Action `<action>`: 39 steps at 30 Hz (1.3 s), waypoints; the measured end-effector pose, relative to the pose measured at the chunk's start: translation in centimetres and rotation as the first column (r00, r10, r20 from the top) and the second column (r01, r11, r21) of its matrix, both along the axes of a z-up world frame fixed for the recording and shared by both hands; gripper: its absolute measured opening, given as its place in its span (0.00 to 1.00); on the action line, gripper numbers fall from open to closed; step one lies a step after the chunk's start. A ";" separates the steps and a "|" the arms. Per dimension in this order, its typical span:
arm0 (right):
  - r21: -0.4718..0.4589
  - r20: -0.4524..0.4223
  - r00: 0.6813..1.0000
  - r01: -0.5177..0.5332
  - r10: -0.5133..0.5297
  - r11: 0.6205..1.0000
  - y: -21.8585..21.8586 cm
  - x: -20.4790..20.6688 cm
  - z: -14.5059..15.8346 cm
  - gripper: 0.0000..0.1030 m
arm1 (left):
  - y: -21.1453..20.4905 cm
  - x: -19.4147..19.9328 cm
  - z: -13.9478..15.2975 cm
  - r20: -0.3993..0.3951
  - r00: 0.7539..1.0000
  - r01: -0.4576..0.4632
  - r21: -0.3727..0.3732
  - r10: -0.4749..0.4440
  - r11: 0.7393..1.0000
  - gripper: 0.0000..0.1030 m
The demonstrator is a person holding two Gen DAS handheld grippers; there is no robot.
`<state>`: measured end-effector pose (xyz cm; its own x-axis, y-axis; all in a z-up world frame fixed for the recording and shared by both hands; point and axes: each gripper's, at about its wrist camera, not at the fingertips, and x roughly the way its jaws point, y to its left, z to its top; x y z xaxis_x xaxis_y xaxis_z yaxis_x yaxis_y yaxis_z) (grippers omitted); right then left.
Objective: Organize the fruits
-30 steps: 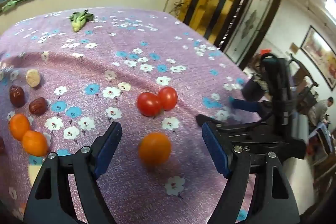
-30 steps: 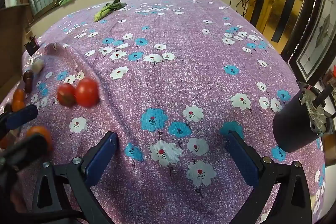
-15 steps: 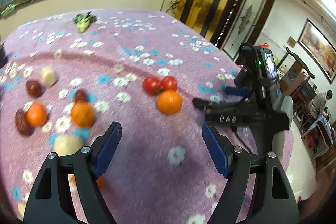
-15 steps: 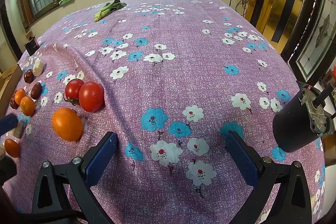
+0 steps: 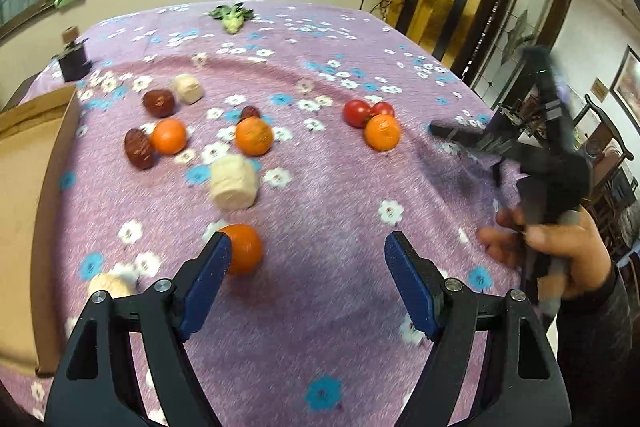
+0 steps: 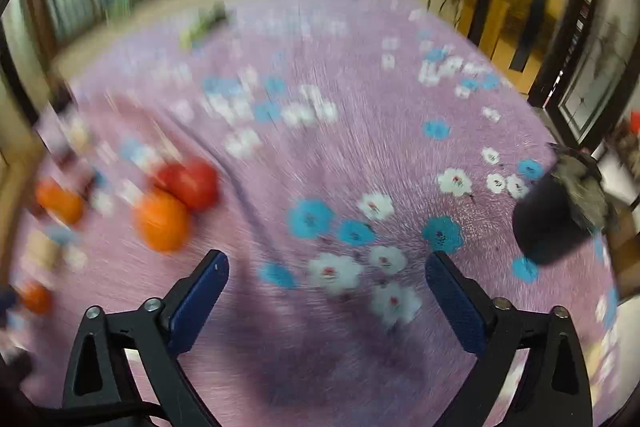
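At nine o'clock in the left wrist view a cardboard box (image 5: pixel 28 183) has come into sight at the counter's edge, where half a second ago only the purple flowered cloth (image 5: pixel 320 211) showed; it looks like the likely home for the fruit. The left gripper (image 5: pixel 306 281) has pulled back and swung toward that side, so the spread now reads whole. At ten o'clock lie two dark red dates (image 5: pixel 159 103) and a pale lump (image 5: pixel 188 89), then two oranges (image 5: pixel 169 136) with a third date between and behind them. A second pale lump (image 5: pixel 234 181) sits near centre. Another orange (image 5: pixel 242 249) now sits just beside the left jaw's tip, at about seven o'clock of centre; whether they touch I cannot tell. The jaws stand released, holding nothing.

At one o'clock the orange (image 5: pixel 382 133) set down a moment ago rests against the pair of tomatoes (image 5: pixel 358 113), so that group looks finished. My guess is the near orange is next.

At three o'clock the right gripper (image 6: pixel 326 291), gripped by a hand (image 5: pixel 560 251), is blurred mid-swing; a second ago it held steady. Its jaws are released and empty, with the orange-and-tomato cluster at ten o'clock of its view.
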<state>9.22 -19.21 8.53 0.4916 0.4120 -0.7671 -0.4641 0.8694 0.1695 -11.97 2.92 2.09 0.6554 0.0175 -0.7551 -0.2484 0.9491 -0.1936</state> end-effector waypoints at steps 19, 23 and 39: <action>-0.165 -0.028 0.853 -0.518 0.522 0.839 7.3 -10.4 2.8 1.00 | 2.8 -4.6 1.4 0.012 0.986 -0.163 0.176 0.163 0.971 0.77; -0.224 0.032 0.795 -0.585 0.606 0.779 7.9 -12.1 3.0 1.00 | 2.7 -5.0 2.0 0.030 0.983 -0.183 0.243 0.181 0.953 0.77; -0.283 0.073 0.692 -0.676 0.718 0.681 8.8 -14.1 3.3 1.00 | 2.8 -5.7 2.1 0.026 0.982 -0.186 0.247 0.186 0.951 0.77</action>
<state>-4.93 -10.46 11.87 0.2563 0.5206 -0.8144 -0.9516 0.2836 -0.1182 -17.69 5.72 4.23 0.6247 0.3256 -0.7098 -0.4249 0.9043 0.0408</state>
